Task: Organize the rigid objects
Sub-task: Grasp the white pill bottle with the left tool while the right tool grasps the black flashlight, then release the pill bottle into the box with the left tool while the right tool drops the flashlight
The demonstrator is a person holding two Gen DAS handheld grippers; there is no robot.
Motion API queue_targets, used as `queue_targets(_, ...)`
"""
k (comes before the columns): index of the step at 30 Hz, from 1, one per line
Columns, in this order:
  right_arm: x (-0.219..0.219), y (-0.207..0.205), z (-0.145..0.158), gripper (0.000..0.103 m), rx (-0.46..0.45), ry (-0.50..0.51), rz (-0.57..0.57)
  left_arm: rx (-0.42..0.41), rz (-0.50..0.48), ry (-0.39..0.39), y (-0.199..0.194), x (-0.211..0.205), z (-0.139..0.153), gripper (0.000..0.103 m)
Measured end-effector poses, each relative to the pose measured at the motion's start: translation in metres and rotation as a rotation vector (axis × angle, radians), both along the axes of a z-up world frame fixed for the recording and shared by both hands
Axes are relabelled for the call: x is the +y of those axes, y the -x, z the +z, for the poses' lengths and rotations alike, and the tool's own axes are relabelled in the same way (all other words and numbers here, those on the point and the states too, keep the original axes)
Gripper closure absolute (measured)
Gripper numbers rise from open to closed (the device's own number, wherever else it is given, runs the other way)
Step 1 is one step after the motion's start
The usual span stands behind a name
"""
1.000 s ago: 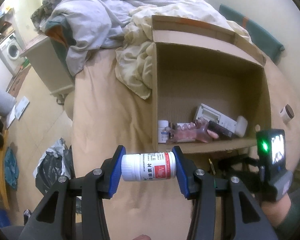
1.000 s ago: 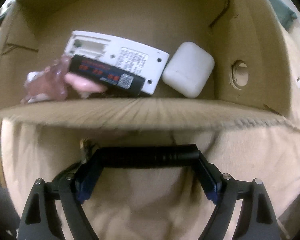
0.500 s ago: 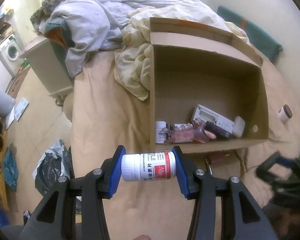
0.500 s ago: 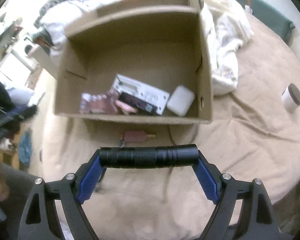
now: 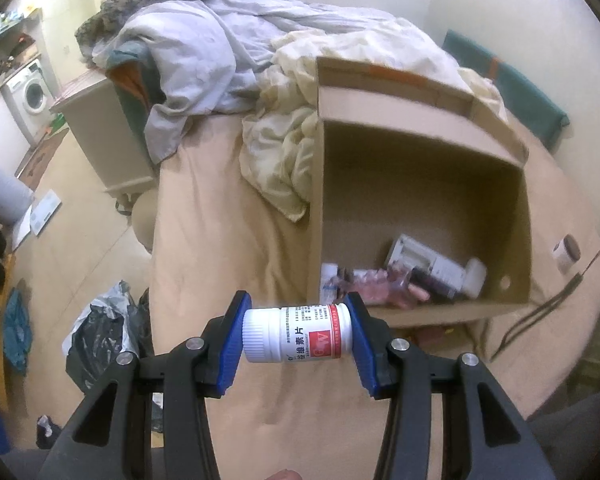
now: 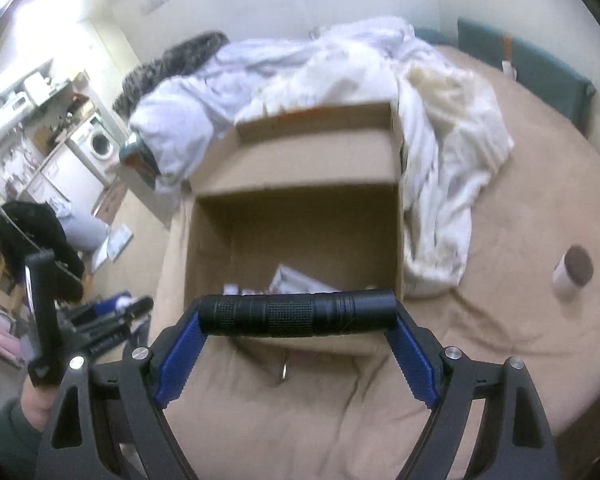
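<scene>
while the left gripper (image 5: 298, 338) waits, the right gripper (image 6: 296, 314) has seemingly lifted its flashlight (image 6: 296, 313).

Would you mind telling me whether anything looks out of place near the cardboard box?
Yes: a small brown-lidded jar sits alone on the bedspread right of the cardboard box, while similar small items already lie inside it.

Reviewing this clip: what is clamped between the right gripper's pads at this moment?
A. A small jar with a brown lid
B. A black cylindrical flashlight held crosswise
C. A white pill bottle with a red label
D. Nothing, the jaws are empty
B: in the right wrist view the black flashlight spans crosswise between the blue pads of the right gripper, in front of the cardboard box.
</scene>
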State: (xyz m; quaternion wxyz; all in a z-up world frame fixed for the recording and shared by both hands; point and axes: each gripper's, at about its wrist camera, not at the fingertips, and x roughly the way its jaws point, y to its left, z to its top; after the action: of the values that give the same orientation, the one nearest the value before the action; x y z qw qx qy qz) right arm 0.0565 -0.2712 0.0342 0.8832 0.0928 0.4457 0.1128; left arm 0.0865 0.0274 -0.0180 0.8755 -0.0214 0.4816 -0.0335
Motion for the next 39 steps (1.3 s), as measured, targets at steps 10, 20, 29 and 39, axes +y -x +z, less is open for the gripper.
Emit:
queue_targets(10,0.001,-0.047,0.028,0.011,-0.060,0.024,0.002,-0.063,-0.091,0.033,-0.034,-0.046,0.042,0.059)
queue_targets(20,0.007,-0.072,-0.091,0.011,0.061,0.047,0.005,-0.004,-0.171,-0.054,-0.055,-0.089,-0.029,0.059)
queue_targets(29,0.008,-0.082,-0.125,0.011,0.166,-0.028,0.022,-0.002,-0.176,-0.113,-0.060,-0.097,-0.049,0.059)
queue_targets(39,0.018,-0.099,-0.142,0.011,0.235,-0.003,0.025,0.051,-0.164,-0.132,-0.063,-0.089,-0.066,0.059)
